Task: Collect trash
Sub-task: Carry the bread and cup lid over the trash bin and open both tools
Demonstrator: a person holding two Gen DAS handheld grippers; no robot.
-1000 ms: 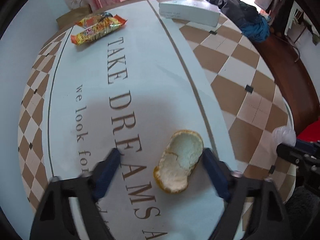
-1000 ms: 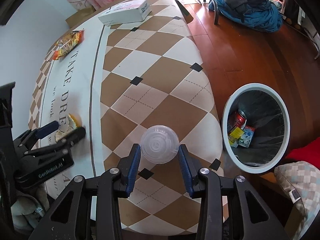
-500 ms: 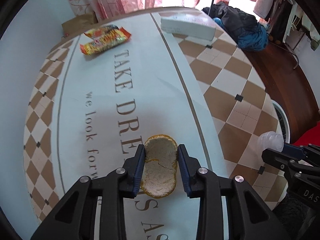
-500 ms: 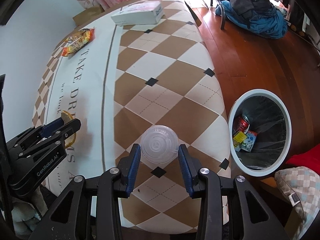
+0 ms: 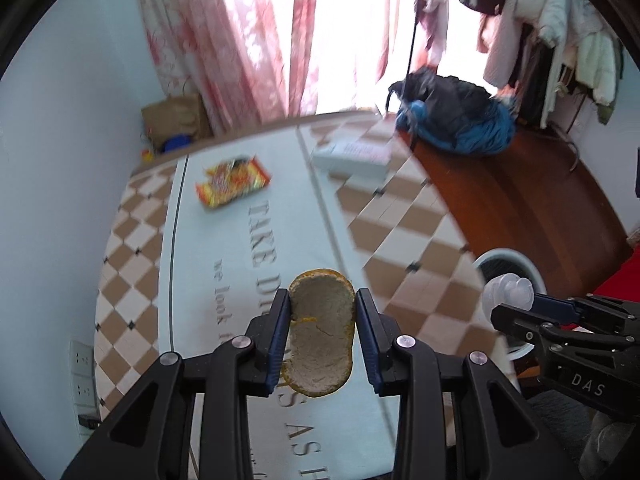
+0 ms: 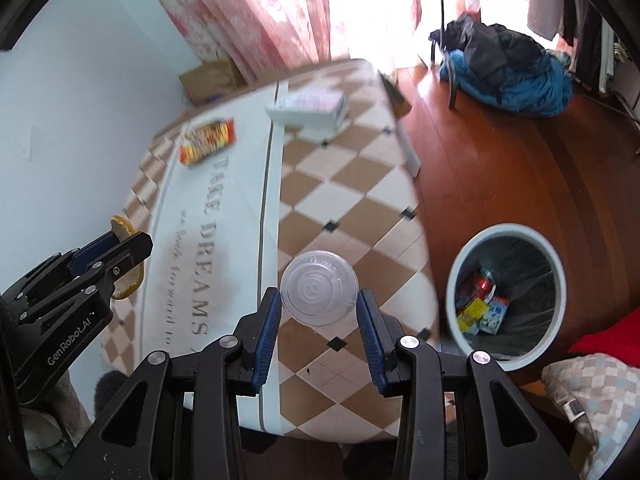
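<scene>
Left wrist view: the left gripper pinches an orange peel, lifted above the surface. The right gripper clamps a clear plastic cup, left of the bin. Carrying step; next, move both over the bin and release.

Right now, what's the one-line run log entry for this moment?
left hand-held gripper: shut on orange peel | right hand-held gripper: shut on clear plastic lid | trash bin: on floor | snack wrapper: on table
</scene>
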